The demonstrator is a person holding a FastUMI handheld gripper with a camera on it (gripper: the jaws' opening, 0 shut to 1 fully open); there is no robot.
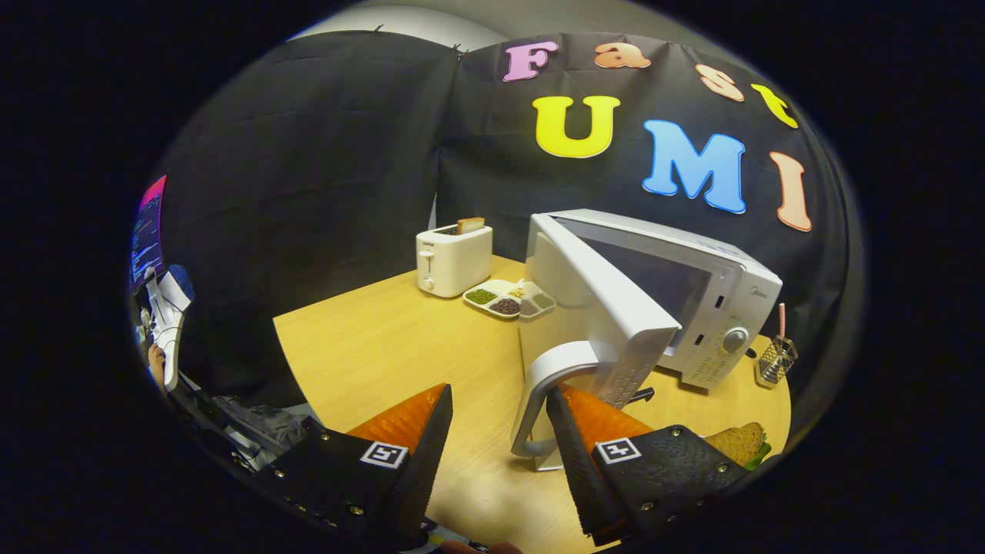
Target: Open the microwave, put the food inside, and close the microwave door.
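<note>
the microwave (692,300) sits on the wooden table (385,346) just ahead of my claw (499,431), a white glossy box with a round knob low on its control strip. its door (608,308) is swung out toward me, edge-on, so the dark opening shows behind it. the curved white handle (539,400) hangs at the door's near edge, and my right finger rests against its inner side; my left finger stands well apart from it. so my claw is open, fingers spread, gripping nothing, hooked rather than clamped.

i judge the opening step is nearly finished. next i need to slip free of the handle and go for the food: a sandwich (742,442) with brown grainy bread and a green leaf peeking out, lying on the table just beyond my right finger, close to the microwave's front. it looks soft, so a gentle squeeze is called for.

farther back stand a white toaster (452,260) with a slice of bread in its slot, a divided tray (508,298) of beans and grains beside it, and a small wire basket (776,360) to the microwave's right.
</note>
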